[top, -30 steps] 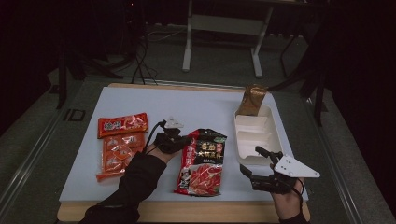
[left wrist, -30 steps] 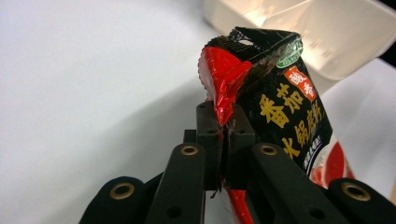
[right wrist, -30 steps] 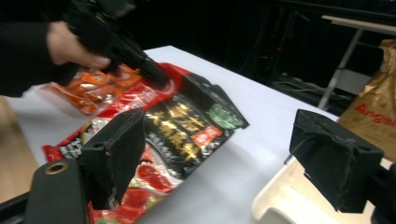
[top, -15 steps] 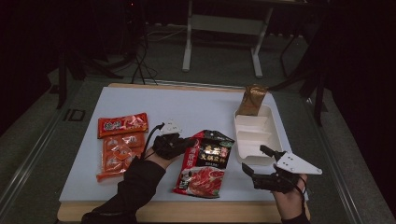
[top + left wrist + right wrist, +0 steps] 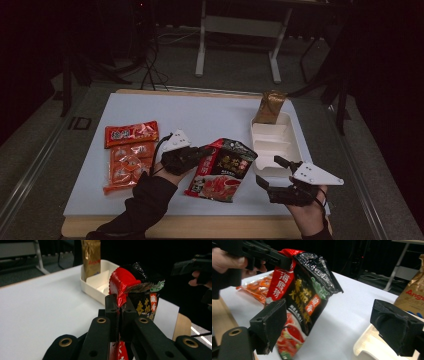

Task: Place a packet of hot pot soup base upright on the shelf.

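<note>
pouch (image 5: 223, 167) left of tray (image 5: 295, 145), bag (image 5: 269, 106) in tray

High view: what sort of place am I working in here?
Probably a lab or studio recording bench, not a kitchen: a white board on a wooden table, cables on the floor, a metal stand behind, dark surroundings.

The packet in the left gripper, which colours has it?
Black and red packet, best in the right gripper view.

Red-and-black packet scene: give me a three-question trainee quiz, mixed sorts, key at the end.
1. True or false: the left gripper is shut on the red-and-black packet.
2. What stands at the far end of the white tray? A) gold-brown bag B) bottle C) cup
3. How do the right gripper jaws stand?

Key: 1 true; 2 A; 3 open, holding nothing.
</note>
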Tool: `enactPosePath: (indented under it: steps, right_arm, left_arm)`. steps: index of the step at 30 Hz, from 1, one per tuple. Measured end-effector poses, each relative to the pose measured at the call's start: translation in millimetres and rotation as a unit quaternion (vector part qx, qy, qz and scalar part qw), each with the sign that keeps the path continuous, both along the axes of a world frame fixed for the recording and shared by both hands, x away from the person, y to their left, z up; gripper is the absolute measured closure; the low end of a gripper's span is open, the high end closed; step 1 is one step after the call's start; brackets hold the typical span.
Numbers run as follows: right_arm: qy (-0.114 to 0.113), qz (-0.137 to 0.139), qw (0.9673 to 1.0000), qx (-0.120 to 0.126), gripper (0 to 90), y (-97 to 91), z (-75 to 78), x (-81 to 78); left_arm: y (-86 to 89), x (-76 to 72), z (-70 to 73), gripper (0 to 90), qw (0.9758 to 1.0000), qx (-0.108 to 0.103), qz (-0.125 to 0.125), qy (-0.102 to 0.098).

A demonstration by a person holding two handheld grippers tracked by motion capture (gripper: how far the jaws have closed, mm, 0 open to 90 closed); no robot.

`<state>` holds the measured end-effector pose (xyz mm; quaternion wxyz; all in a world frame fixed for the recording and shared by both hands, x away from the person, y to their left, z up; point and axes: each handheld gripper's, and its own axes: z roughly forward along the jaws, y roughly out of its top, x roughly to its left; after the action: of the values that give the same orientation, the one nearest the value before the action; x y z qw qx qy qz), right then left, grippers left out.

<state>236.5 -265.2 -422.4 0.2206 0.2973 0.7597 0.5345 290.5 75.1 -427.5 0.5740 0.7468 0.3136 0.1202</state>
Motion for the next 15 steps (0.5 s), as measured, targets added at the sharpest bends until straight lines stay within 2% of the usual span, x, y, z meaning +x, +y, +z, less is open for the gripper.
enactPosePath:
  steps: [5, 10, 13, 15]
  right_arm:
    - [0.004, 0.012, 0.9999, 0.003, 17.6, 2.1, 3.5, 3.4]
    - [0.012, 0.018, 0.9996, 0.017, 17.6, 6.4, 7.6, 11.7]
    - [0.018, 0.022, 0.9992, 0.028, 17.6, 8.7, 8.7, 16.8]
    - [0.031, 0.031, 0.9982, 0.039, 17.8, 10.1, 9.3, 20.5]
  left_arm:
    - [4.8, 2.4, -0.2, 87.7, 0.9992, -0.035, -0.017, -0.013]
    - [4.7, 2.7, -1.7, 87.7, 0.9960, -0.077, -0.041, -0.022]
    - [3.7, 2.2, -2.7, 87.6, 0.9939, -0.099, -0.044, -0.021]
    - [3.0, 2.5, -3.8, 87.7, 0.9928, -0.110, -0.043, -0.018]
